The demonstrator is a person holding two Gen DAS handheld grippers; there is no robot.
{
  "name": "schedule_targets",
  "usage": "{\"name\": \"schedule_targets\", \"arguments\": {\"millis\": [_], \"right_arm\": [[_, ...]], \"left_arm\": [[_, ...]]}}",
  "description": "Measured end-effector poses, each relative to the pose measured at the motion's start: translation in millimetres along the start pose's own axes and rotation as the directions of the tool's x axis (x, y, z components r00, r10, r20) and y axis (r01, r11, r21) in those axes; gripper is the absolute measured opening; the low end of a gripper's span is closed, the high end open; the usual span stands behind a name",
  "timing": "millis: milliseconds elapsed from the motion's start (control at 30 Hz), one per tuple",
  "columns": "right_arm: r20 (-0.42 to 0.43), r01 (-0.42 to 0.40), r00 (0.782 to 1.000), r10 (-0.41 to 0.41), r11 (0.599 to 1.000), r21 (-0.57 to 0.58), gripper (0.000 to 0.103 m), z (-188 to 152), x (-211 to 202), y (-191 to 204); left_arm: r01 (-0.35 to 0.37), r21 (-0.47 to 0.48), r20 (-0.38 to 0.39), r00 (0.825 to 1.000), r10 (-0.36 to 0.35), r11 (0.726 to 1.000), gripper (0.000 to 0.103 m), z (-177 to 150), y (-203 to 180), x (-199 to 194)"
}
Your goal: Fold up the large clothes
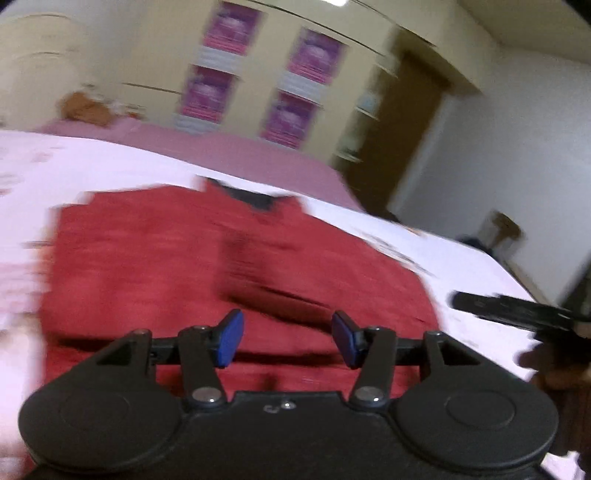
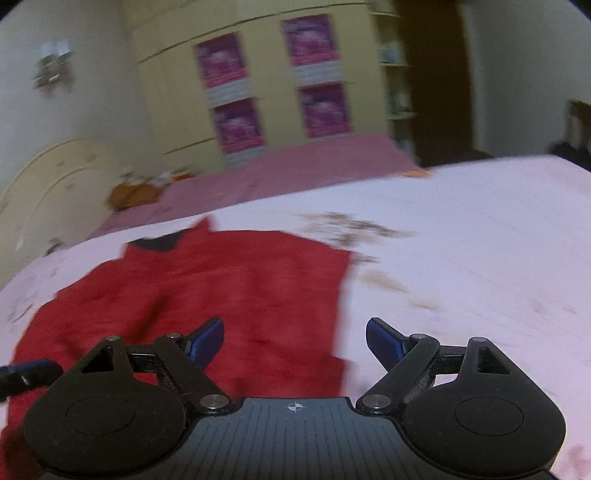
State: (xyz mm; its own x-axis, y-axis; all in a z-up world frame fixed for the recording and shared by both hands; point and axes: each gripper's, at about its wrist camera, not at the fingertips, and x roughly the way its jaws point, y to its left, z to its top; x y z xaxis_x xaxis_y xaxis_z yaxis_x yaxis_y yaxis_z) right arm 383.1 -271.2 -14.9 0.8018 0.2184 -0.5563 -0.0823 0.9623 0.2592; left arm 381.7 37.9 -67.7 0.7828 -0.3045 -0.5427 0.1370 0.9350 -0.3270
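Indoor light, warm and rather dim; yellowish cast on walls. Bright glare patch at top edge of left view, likely a ceiling lamp [image 1: 338, 2]. Heavy motion blur in both views: posters [image 2: 236, 125] smeared, red garment [image 1: 221, 258] texture streaked, bedsheet [image 2: 461, 258] print unreadable. Gripper bodies near the lens stay sharp. Fisheye bends wall lines; dark vignette at corners. Soft shadows under garment folds.

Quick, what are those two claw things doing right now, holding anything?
Left gripper: open, holding nothing, above the red garment.
Right gripper: open wide, holding nothing.
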Motion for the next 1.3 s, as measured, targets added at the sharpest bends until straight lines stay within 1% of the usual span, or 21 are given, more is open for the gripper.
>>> {"name": "schedule_targets", "arguments": {"millis": [100, 200, 300, 400, 433, 467, 500, 600, 667, 700, 733, 800, 900, 967, 1033, 1100, 1133, 1167, 1200, 1233, 1300], "right_arm": [[0.001, -0.075, 0.997, 0.076, 0.988, -0.132, 0.084, 2.6, 12.3, 53.0], [-0.003, -0.126, 0.991, 0.131, 0.947, -0.297, 0.084, -1.6, 23.8, 110.6], [-0.021, -0.134, 0.990, 0.138, 0.893, -0.430, 0.045, -9.7, 35.2, 158.0], [-0.018, -0.139, 0.989, 0.149, 0.865, -0.482, 0.045, -16.3, 41.6, 184.7], [-0.024, -0.135, 0.990, 0.142, 0.856, -0.499, 0.052, -18.7, 44.6, 192.2], [-0.019, -0.114, 0.992, 0.122, 0.844, -0.524, 0.065, -23.2, 47.6, 200.4], [-0.013, -0.109, 0.992, 0.122, 0.829, -0.548, 0.084, -27.4, 52.4, 206.7], [-0.065, -0.120, 0.993, 0.101, 0.777, -0.618, 0.083, -37.0, 74.3, 221.2], [-0.076, -0.070, 0.997, 0.026, 0.736, -0.673, 0.083, -45.8, 90.8, 228.4], [-0.071, -0.043, 0.997, -0.008, 0.726, -0.687, 0.063, -48.0, 99.5, 228.8], [-0.072, -0.027, 0.997, -0.029, 0.740, -0.672, 0.039, -46.2, 102.8, 225.5], [-0.074, -0.014, 0.997, -0.035, 0.821, -0.571, 0.027, -35.0, 104.6, 210.0], [-0.031, 0.012, 0.999, -0.027, 0.912, -0.410, 0.026, -21.8, 90.6, 183.4], [-0.035, 0.001, 0.999, -0.009, 0.974, -0.227, 0.026, -13.6, 83.5, 153.6], [-0.049, -0.010, 0.999, 0.009, 1.000, -0.029, 0.027, -9.5, 77.2, 121.6], [-0.055, -0.021, 0.998, 0.030, 0.988, 0.154, 0.027, -12.5, 77.1, 85.8], [-0.067, -0.020, 0.997, 0.035, 0.977, 0.214, 0.032, -14.1, 77.5, 70.4], [-0.084, -0.001, 0.996, 0.023, 0.967, 0.255, 0.043, -15.1, 77.3, 58.0], [-0.071, 0.005, 0.997, 0.016, 0.961, 0.277, 0.069, -15.0, 72.9, 47.7], [-0.043, -0.015, 0.999, 0.029, 0.958, 0.288, 0.072, -14.8, 68.5, 40.4], [-0.034, -0.044, 0.998, 0.057, 0.948, 0.315, 0.071, -11.3, 68.5, 31.7]], "left_arm": [[-0.126, -0.071, -0.011, 0.992, 0.126, 0.989, 0.049, 7.6, 37.1, 1.1], [-0.137, -0.129, 0.001, 0.990, 0.138, 0.982, 0.047, 16.2, 60.6, 2.6], [-0.129, -0.133, 0.006, 0.991, 0.131, 0.983, 0.046, 21.2, 68.9, 4.5], [-0.129, -0.113, 0.002, 0.991, 0.130, 0.985, 0.046, 22.5, 76.6, 3.8], [-0.131, -0.104, 0.000, 0.991, 0.132, 0.986, 0.046, 20.8, 79.1, 4.0], [-0.132, -0.099, -0.002, 0.991, 0.133, 0.986, 0.046, 19.0, 78.8, 6.1], [-0.129, -0.095, -0.005, 0.992, 0.129, 0.987, 0.046, 19.9, 80.9, 6.8], [-0.119, -0.081, -0.017, 0.993, 0.118, 0.990, 0.046, 22.2, 87.0, 11.8], [-0.107, -0.065, -0.032, 0.994, 0.105, 0.992, 0.046, 24.2, 89.2, 18.1], [-0.105, -0.056, -0.042, 0.994, 0.103, 0.993, 0.046, 24.4, 89.7, 21.2], [-0.106, -0.047, -0.056, 0.993, 0.104, 0.993, 0.046, 24.2, 90.3, 24.9], [-0.107, -0.031, -0.070, 0.992, 0.105, 0.994, 0.046, 24.0, 91.8, 29.2], [-0.114, -0.011, -0.077, 0.991, 0.112, 0.993, 0.046, 22.0, 93.7, 32.0], [-0.114, -0.007, -0.082, 0.990, 0.113, 0.993, 0.046, 20.8, 94.9, 33.8], [-0.117, 0.006, -0.085, 0.989, 0.117, 0.993, 0.046, 20.2, 94.3, 34.6], [-0.126, 0.021, -0.091, 0.988, 0.128, 0.992, 0.046, 20.4, 94.0, 34.9], [-0.131, 0.026, -0.089, 0.987, 0.133, 0.991, 0.046, 21.2, 93.5, 33.3], [-0.132, 0.030, -0.080, 0.988, 0.134, 0.991, 0.046, 22.6, 93.1, 29.9], [-0.131, 0.035, -0.065, 0.989, 0.133, 0.991, 0.046, 24.4, 92.5, 26.0], [-0.130, 0.037, -0.055, 0.990, 0.132, 0.991, 0.046, 26.1, 91.9, 23.9], [-0.123, 0.040, -0.050, 0.991, 0.125, 0.992, 0.046, 28.8, 90.9, 25.4]]}}
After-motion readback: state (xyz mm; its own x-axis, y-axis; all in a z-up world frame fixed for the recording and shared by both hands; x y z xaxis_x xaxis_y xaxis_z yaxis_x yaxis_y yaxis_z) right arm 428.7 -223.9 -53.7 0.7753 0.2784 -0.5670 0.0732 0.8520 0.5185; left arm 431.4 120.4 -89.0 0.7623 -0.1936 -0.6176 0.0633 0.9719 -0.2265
